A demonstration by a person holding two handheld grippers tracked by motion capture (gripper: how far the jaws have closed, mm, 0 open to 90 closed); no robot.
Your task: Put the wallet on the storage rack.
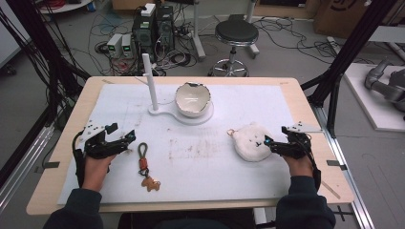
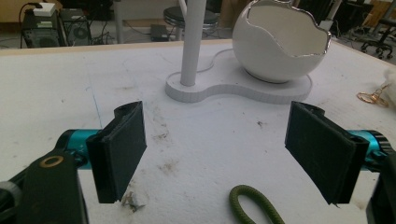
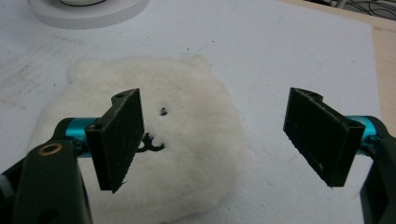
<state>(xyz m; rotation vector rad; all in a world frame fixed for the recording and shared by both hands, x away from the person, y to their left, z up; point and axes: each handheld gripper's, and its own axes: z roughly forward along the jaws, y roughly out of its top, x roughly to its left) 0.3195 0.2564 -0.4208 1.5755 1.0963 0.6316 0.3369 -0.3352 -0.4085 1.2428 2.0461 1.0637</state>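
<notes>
A: Quick status?

B: Nothing picked up yet. Left gripper [image 1: 125, 138] has its jaws spread wide w/ nothing between them, low over the mat [image 1: 205, 171] at the left side. Right gripper [image 1: 270, 143] likewise wide and holding nothing.

A: Where's the stuff?

B: Keychain [image 1: 145, 168] lies flat on the mat just right of the left gripper: green cord loop [image 2: 254, 205] at the top, small brown bear charm at the bottom. In the left gripper view the loop's top sits just ahead, between the jaws but low in the frame, not yet in the pinch line.

A: And the plush?

B: White bear plush [image 1: 251, 141] lies face up on the mat's right half, gold ring at its left edge. Right gripper is right at its edge; in the right gripper view the left jaw hangs over the face, the right jaw is out over bare mat. Can't tell if the pad touches the fur.

A: Target?

B: Prob. the stand [image 1: 180, 116] at the back centre: white post [image 1: 149, 81] plus an eggshell bowl [image 1: 192, 99], both empty.

A: So progress?

B: Early, imo. Both items on the mat, untouched. Left to do: close on the loop, close on the plush, lift, carry to the stand. Hanging the loop on the post looks like the fiddly bit.
</notes>
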